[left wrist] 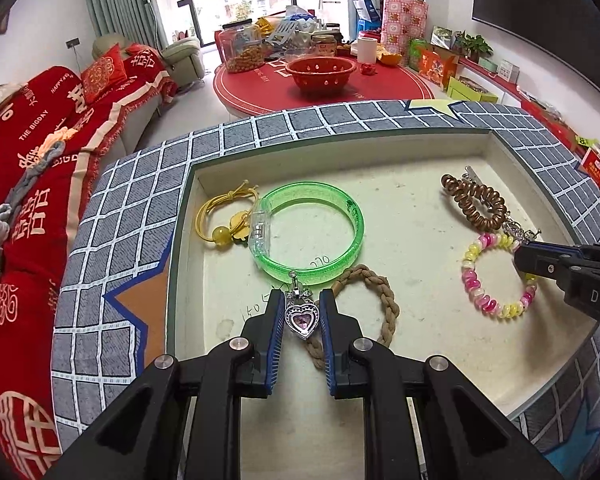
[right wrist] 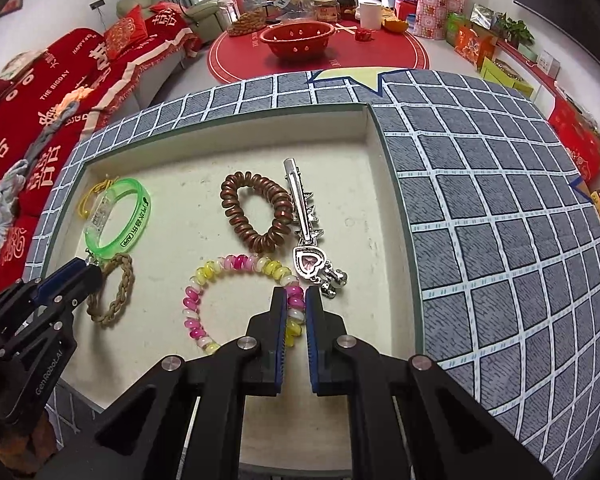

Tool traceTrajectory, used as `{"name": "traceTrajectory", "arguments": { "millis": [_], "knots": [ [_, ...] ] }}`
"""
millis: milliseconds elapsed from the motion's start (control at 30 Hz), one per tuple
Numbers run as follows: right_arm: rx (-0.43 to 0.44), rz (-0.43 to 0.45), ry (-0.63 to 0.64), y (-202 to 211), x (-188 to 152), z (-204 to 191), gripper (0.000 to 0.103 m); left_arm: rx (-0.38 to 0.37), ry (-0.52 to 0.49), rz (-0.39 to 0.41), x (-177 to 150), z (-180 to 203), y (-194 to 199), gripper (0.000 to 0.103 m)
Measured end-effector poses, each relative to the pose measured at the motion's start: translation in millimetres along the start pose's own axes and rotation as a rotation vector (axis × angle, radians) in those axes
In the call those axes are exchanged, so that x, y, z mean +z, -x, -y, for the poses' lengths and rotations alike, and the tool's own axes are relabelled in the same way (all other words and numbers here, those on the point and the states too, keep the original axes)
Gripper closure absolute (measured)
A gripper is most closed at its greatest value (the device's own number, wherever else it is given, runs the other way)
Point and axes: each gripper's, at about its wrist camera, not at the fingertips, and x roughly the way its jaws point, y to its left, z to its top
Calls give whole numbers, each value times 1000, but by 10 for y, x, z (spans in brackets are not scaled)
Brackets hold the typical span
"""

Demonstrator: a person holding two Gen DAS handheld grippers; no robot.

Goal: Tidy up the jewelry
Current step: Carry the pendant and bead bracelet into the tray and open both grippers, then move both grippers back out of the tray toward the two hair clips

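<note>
Tray (left wrist: 512, 148): two heart pendants, one in left gripper (left wrist: 300, 316) fingers; right gripper (right wrist: 296, 312) clamps the one beaded bracelet (right wrist: 236, 264).

Table (left wrist: 140, 216) under grey grid-pattern cloth with star shapes. On it, a shallow cream tray (left wrist: 420, 248) with a dark green rim. Lying in the tray: yellow cord bracelet (left wrist: 224, 216), green bangle (left wrist: 312, 236), braided tan loop (left wrist: 380, 300), brown coil tie (left wrist: 476, 204), pink-yellow bead bracelet (left wrist: 496, 276), silver clip (right wrist: 300, 200), heart pendant (right wrist: 310, 262) just beside the beads.
</note>
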Motion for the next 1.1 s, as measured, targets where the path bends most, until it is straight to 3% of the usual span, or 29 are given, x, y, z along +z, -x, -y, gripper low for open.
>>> {"name": "traceTrajectory", "arguments": {
  "millis": [300, 433, 867, 900, 967, 1033, 1100],
  "knots": [
    [34, -5, 3, 3, 4, -21, 90, 25, 7, 5, 10, 17, 17, 72],
    [73, 11, -13, 76, -9, -19, 51, 29, -5, 14, -3, 33, 49, 72],
    [99, 75, -33, 389, -52, 17, 49, 25, 8, 85, 60, 46, 308, 72],
    [100, 77, -37, 403, -53, 29, 47, 30, 7, 90, 66, 43, 327, 70],
    [110, 83, -43, 438, -64, 52, 41, 35, 16, 94, 64, 34, 353, 0],
    [121, 91, -48, 491, -70, 66, 39, 70, 30, 161, 30, 16, 470, 0],
    [133, 101, -53, 545, -70, 86, 33, 70, 11, 155, 19, 30, 495, 0]
  ]
}}
